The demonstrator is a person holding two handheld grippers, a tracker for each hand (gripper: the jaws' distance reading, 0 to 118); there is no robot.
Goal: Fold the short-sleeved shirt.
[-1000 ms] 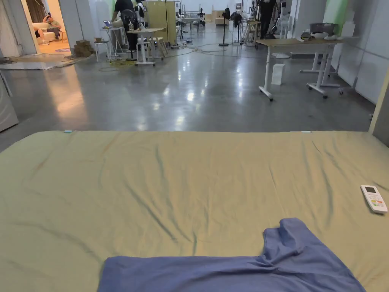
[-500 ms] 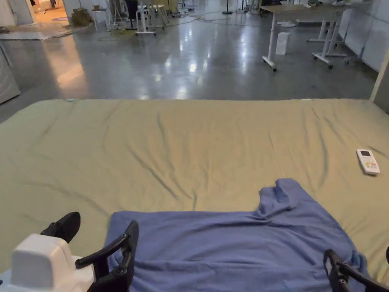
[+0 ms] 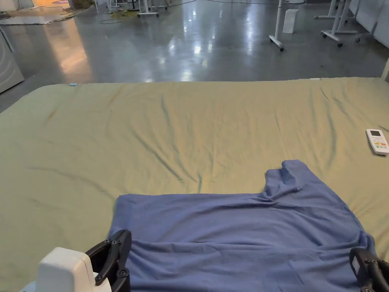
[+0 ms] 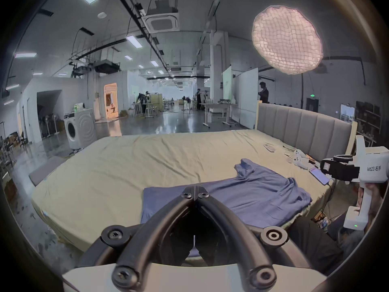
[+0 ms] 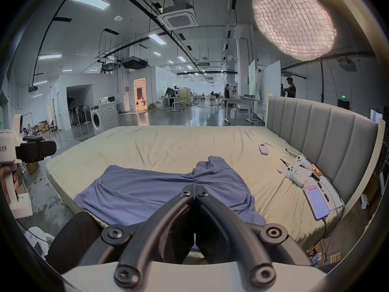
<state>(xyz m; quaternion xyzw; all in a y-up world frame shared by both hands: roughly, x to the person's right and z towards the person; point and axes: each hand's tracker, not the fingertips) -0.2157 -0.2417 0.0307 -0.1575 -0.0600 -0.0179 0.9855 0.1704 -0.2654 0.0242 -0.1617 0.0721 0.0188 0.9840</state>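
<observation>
behind the bed stretches a big workshop floor of polished grey concrete, with desks on wheels far off. nearer, a wide bed (image 3: 190,125) with a wrinkled yellow-green sheet takes up most of the head view, and a white remote (image 3: 377,141) lies near its right edge, well apart from the cloth.

the short-sleeved shirt (image 3: 235,235), blue and thin, lies spread across the near edge of the bed, its body mostly flat with soft ripples, one sleeve (image 3: 288,176) sticking up toward the far side, its end bunched. the near part hangs slightly over the bed's edge in the right gripper view.

the left gripper (image 4: 194,191) hangs above the shirt's left end, its jaws pressed together with nothing between them. the right gripper (image 5: 194,189) is likewise closed and empty, above the shirt's right part.

the shirt looks light and limp, with no stiffness to keep a shape; it would likely drag and crumple if pulled by one point, and slide easily on the sheet. a sensible hold seems to be two spread points at once, such as the left hem corner (image 3: 120,198) and the sleeve or shoulder, pinching a single layer at the edge.
</observation>
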